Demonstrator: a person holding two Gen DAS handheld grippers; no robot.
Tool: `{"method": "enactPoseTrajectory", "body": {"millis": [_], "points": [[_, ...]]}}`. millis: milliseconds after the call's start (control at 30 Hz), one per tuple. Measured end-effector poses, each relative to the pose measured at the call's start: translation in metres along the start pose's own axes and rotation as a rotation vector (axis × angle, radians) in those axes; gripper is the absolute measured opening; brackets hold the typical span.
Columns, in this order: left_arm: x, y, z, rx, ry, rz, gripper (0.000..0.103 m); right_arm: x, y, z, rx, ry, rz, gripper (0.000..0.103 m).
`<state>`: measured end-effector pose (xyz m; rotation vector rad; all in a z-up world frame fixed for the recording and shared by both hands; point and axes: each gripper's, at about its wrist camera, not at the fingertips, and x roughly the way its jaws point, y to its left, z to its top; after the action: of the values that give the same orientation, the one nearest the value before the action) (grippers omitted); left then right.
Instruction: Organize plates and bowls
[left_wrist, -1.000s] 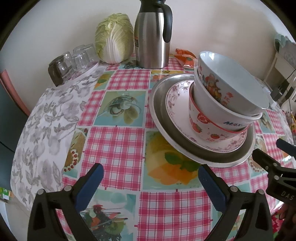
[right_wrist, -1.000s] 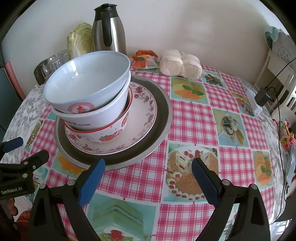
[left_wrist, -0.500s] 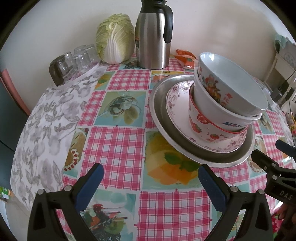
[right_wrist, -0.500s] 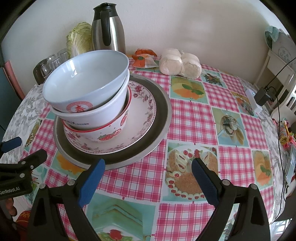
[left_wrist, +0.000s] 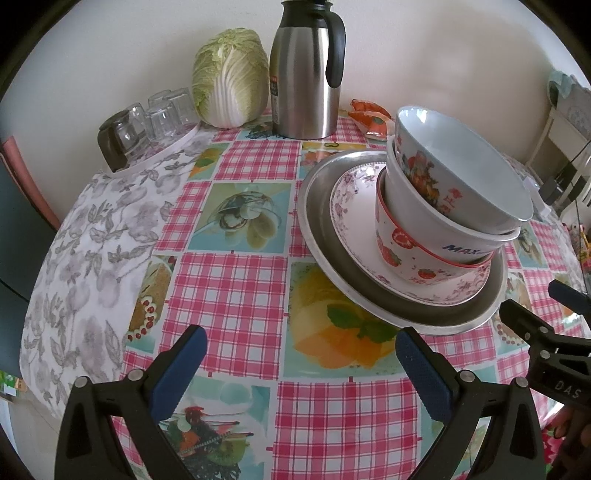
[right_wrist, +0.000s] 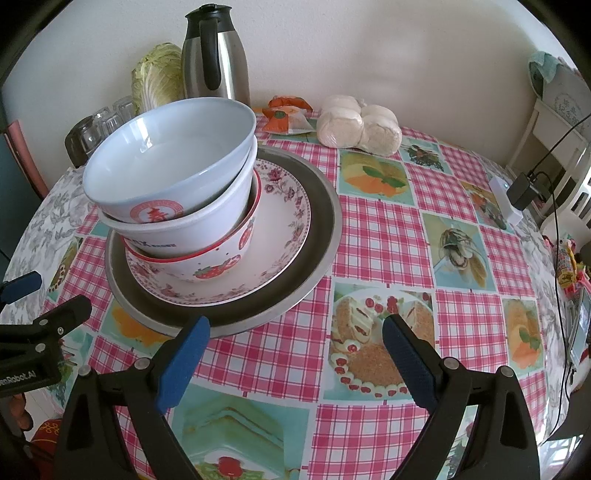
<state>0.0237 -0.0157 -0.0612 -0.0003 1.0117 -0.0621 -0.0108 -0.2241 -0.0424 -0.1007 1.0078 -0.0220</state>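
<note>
Plates and bowls: one pile stands on the tabletop (right_wrist: 388, 236), which wears a red-checked cloth printed with food pictures.
Bottom of pile: a wide metal plate (right_wrist: 321, 221) lies flat, and a floral plate (right_wrist: 291, 206) sits inside it.
Upper pile: a strawberry bowl (right_wrist: 221, 266) rests on the floral plate, off-centre toward the side nearest the left gripper; a white bowl (right_wrist: 207, 225) nests in it, and a pale blue bowl (right_wrist: 173, 166) nests on top, tilted.
Left gripper (left_wrist: 295, 369): jaws are spread wide and hold nothing; it hovers over bare cloth just short of the metal plate's near rim.
Right gripper (right_wrist: 295, 354): jaws are likewise wide apart and empty; one blue pad (right_wrist: 181, 365) appears level with the metal plate's edge, though contact cannot be judged.
Around the pile: a steel jug (left_wrist: 304, 70), a cabbage (left_wrist: 229, 77) and upturned glasses (left_wrist: 155, 114) stand at the far wall; a bag of buns (right_wrist: 358, 125) lies to the far right.
Step in hand: the pile already sits gathered, large under small. This fits a stack just completed, with both grippers drawn clear, or a stack about to be lifted or taken apart; the pictures do not settle which.
Care for any next contact: the tilted top bowl looks likely to slip, so the pile would need to stay level.
</note>
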Motion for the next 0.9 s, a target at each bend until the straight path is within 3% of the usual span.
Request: {"method": "enactPoseTrajectory", "body": {"millis": [900], "points": [[-0.0036,0.0041,-0.0003,-0.009,-0.012,0.031,0.103,0.0005,-0.0001,-0.0004,0.001,0.003,-0.001,0.095]]}}
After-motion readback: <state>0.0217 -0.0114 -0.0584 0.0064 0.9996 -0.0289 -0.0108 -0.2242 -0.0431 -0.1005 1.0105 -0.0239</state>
